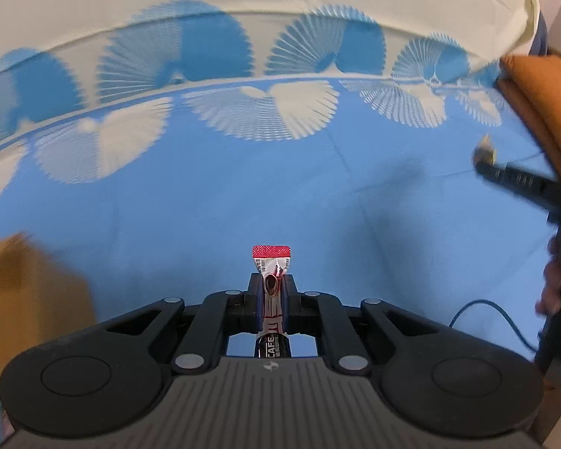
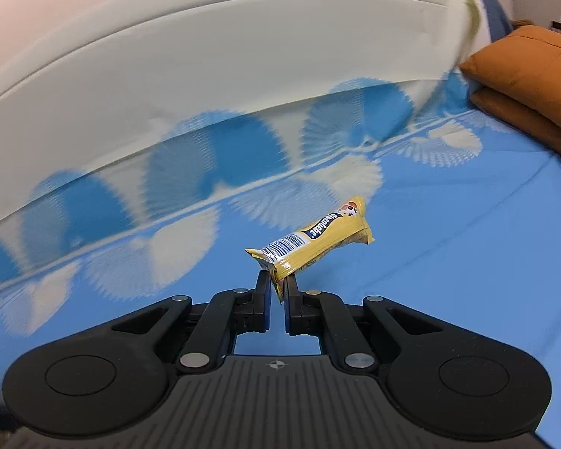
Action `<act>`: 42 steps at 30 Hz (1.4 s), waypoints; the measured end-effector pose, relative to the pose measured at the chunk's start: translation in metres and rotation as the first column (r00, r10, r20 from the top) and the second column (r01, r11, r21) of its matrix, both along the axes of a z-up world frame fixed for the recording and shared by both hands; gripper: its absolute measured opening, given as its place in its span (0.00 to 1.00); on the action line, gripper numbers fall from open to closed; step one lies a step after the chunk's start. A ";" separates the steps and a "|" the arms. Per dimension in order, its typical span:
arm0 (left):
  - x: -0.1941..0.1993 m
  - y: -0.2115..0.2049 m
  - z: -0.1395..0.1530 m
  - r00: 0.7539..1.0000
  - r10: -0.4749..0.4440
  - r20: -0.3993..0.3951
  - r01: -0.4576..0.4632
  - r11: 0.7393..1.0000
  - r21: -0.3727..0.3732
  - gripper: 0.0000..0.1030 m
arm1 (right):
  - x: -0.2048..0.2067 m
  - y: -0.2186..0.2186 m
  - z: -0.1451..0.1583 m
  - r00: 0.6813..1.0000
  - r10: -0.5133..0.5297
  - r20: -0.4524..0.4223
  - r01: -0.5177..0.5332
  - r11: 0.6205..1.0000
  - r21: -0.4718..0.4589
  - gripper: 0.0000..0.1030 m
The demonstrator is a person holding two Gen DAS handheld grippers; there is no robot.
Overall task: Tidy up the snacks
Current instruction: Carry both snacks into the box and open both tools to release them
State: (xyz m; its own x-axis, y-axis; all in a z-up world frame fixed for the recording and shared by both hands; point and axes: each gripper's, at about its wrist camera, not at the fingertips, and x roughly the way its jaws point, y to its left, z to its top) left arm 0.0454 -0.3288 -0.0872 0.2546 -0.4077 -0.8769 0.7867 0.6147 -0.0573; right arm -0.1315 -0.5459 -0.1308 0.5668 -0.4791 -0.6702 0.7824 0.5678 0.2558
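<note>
**Two light wrappers, both held by an end**

We start with the biggest thing in view, the blue bedspread [image 2: 448, 224] with its white fan pattern, which lies under both grippers; a cream cover [image 2: 205, 56] is folded back along its far side and orange cushions [image 2: 523, 75] sit at the right. In the left wrist view a brown cardboard box [image 1: 26, 299] shows blurred at the lower left, and we judge it a likely home for the snacks, though we cannot see inside it.

The yellow snack bar [image 2: 318, 239] is off the bedspread, pinched at one crimped end by the right gripper [image 2: 276, 288], whose jaws are pressed together on the wrapper. The bar sticks out sideways and upward from that end. We judge it light and fairly stiff through its filled middle, but the foil is slick, and a hold on the flat seam alone lets it swing; a grip nearer the middle would be steadier.

The red-topped coffee stick [image 1: 272, 262] stands upright between the jaws of the left gripper [image 1: 272, 288], which are closed on its narrow body, with the red seal above the fingertips and the dark lower part hanging behind. We take it for a thin, soft, powder-filled sachet: almost weightless, easily creased, best held across its width as here.
</note>
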 end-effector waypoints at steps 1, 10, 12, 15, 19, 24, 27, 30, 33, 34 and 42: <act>-0.005 0.017 0.011 1.000 0.005 0.010 -0.005 1.000 -0.007 0.10 | -0.002 0.016 0.008 1.000 0.017 -0.007 -0.017 1.000 0.022 0.07; -0.047 0.177 0.090 0.992 0.102 0.074 -0.097 0.992 -0.075 0.10 | -0.020 0.179 0.083 0.986 0.159 0.049 -0.163 0.983 0.082 0.07; -0.054 0.209 0.103 0.988 0.132 0.075 -0.124 0.988 -0.093 0.10 | -0.023 0.211 0.096 0.980 0.189 0.061 -0.194 0.977 0.088 0.07; -0.064 0.258 0.120 0.980 0.180 0.082 -0.170 0.978 -0.121 0.10 | -0.030 0.257 0.116 0.965 0.247 0.084 -0.254 0.963 0.088 0.07; -0.074 0.316 0.136 0.968 0.236 0.084 -0.221 0.963 -0.156 0.10 | -0.036 0.319 0.137 0.936 0.340 0.088 -0.347 0.934 0.084 0.07; -0.085 0.371 0.147 0.952 0.286 0.106 -0.262 0.945 -0.193 0.10 | -0.040 0.385 0.155 0.895 0.436 0.091 -0.443 0.892 0.087 0.07; -0.091 0.397 0.149 0.943 0.314 0.112 -0.286 0.935 -0.208 0.10 | -0.043 0.417 0.162 0.869 0.488 0.087 -0.494 0.866 0.077 0.07; -0.094 0.418 0.149 0.934 0.337 0.116 -0.307 0.927 -0.216 0.10 | -0.043 0.441 0.168 0.846 0.527 0.077 -0.532 0.844 0.064 0.07; -0.091 0.428 0.147 0.928 0.355 0.113 -0.326 0.920 -0.216 0.10 | -0.042 0.455 0.172 0.829 0.555 0.066 -0.558 0.828 0.050 0.07; -0.090 0.431 0.146 0.926 0.361 0.110 -0.333 0.918 -0.216 0.10 | -0.042 0.459 0.173 0.825 0.562 0.062 -0.565 0.824 0.046 0.07; -0.078 0.433 0.141 0.918 0.380 0.112 -0.356 0.915 -0.189 0.10 | -0.030 0.471 0.172 0.803 0.595 0.032 -0.595 0.802 0.038 0.07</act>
